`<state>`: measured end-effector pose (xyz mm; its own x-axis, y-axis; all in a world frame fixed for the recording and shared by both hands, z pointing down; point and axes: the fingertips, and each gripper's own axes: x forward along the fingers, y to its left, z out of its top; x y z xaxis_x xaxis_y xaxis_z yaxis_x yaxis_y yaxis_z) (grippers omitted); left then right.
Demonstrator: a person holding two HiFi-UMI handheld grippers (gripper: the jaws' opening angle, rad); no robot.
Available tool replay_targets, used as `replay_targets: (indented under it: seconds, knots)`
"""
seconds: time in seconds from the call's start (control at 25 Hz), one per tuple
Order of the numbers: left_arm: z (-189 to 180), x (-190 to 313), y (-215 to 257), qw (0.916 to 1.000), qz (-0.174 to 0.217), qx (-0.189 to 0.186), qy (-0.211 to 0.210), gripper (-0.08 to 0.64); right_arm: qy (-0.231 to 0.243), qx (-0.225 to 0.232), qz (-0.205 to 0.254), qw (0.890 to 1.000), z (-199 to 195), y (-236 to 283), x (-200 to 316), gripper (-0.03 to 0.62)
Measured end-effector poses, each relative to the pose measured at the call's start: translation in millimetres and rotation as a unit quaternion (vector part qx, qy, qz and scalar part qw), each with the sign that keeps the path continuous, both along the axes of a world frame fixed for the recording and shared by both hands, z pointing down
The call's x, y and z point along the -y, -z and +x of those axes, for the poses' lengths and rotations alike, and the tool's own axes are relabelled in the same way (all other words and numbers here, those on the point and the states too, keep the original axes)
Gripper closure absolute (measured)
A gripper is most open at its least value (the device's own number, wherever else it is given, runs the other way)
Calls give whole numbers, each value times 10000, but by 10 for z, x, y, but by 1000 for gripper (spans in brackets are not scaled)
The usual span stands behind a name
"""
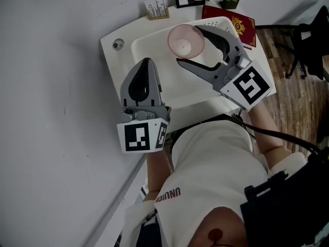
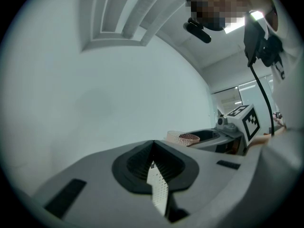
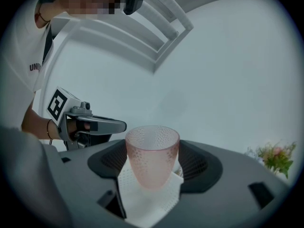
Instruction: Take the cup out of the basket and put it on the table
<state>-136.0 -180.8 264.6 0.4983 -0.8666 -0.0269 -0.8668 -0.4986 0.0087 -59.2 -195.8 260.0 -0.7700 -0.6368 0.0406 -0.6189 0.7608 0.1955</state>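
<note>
- The cup (image 1: 184, 42) is being gripped upright by its sides in the right gripper (image 1: 187, 44), whose jaws are closed on it.
- It is being held over the far part of the basket (image 1: 154, 50), with the basket's mesh showing beneath it.
- The left gripper (image 1: 146, 63) is being held shut and empty, nearer the person and apart from the cup.
- Bare desk (image 1: 115, 63) is lying to the left of the basket, so a sideways carry over the rim is judged necessary.
</note>
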Motion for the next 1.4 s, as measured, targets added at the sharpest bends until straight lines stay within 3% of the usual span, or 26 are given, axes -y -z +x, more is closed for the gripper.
replay_targets:
  seconds: [0.92, 1.4]
  knots:
    - [20, 10, 13, 10000, 7, 61, -56, 548, -206, 356, -29, 9992, 83, 144, 23, 235]
    - [13, 19, 4, 9999, -66, 65, -93, 548, -246, 304, -110, 9992, 74, 118, 38, 235]
